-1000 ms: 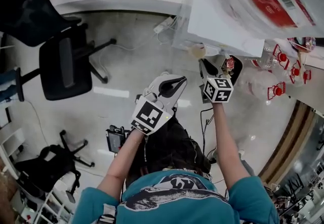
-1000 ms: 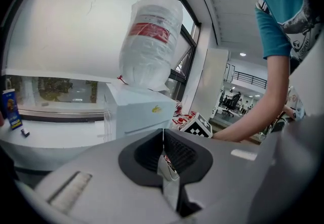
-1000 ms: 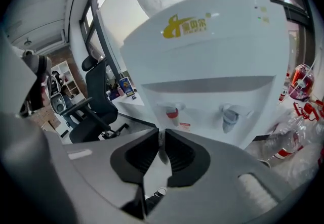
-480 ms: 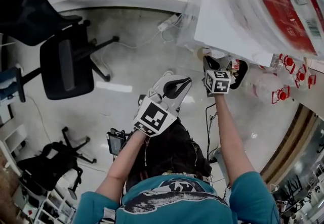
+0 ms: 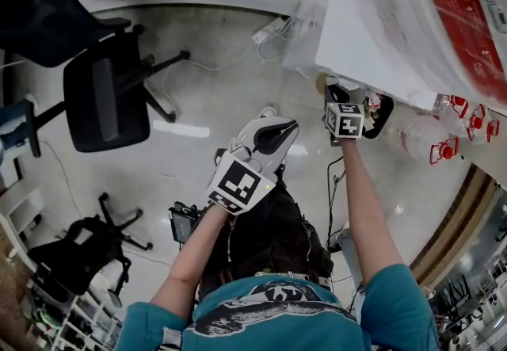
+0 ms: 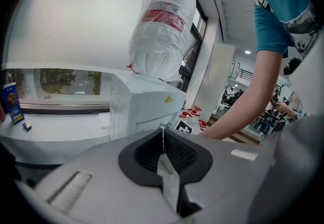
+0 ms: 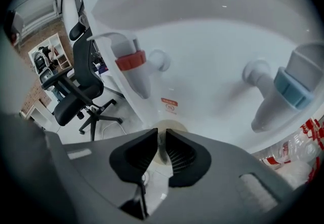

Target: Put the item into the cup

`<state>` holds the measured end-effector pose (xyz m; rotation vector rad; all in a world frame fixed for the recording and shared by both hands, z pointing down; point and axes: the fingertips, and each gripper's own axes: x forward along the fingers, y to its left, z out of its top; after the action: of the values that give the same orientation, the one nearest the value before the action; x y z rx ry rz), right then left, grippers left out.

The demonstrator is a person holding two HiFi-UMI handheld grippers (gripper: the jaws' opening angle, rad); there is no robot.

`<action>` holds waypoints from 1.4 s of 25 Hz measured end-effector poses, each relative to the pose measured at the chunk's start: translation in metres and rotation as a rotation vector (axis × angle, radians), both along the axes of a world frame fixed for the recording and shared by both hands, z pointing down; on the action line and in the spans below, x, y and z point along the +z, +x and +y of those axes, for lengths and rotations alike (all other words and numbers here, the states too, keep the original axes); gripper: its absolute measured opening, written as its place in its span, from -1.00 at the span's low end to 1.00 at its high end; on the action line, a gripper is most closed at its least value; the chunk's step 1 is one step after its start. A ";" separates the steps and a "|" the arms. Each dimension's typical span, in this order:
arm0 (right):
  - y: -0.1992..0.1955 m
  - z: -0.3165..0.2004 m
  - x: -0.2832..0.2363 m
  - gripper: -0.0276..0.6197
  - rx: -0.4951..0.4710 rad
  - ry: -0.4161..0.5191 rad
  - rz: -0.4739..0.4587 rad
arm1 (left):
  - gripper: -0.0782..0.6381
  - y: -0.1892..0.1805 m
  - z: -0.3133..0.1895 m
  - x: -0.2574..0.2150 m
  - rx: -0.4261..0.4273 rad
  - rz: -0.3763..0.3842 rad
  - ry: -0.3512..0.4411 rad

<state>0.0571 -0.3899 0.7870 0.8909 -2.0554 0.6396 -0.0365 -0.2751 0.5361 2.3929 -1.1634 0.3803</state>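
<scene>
You wear a teal short-sleeved T-shirt [image 5: 277,318] with a dark graphic print, over dark trousers [image 5: 261,242]. Your left gripper [image 5: 271,135]: light grey plastic shell, black ribbed pads, cube of black-and-white square markers. Your right gripper [image 5: 336,94]: same build, jaws opening, pale round cup rim [image 7: 169,127] between them.

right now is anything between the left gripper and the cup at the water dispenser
Nothing visible stands in the open space between the left gripper and the cup. The right gripper has its fingers astride the cup's rim, and they are opening, so they take up that side of its mouth.
</scene>
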 end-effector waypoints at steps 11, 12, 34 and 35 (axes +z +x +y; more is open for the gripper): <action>-0.003 0.003 0.000 -0.50 -0.027 -0.015 -0.009 | -0.74 -0.016 0.002 0.005 -0.027 -0.002 -0.013; -0.003 0.004 0.000 -0.50 -0.023 -0.015 -0.008 | -0.74 -0.016 0.003 0.006 -0.026 -0.003 -0.014; -0.019 0.068 -0.133 -0.57 -0.096 0.088 -0.301 | -0.74 -0.011 0.032 -0.027 -0.055 -0.049 0.047; -0.019 0.071 -0.143 -0.57 -0.098 0.099 -0.318 | -0.74 -0.010 0.035 -0.029 -0.055 -0.051 0.049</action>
<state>0.0383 -0.3189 0.6440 0.7764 -2.4168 0.6649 -0.0462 -0.2401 0.5070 2.4003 -1.2724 0.4015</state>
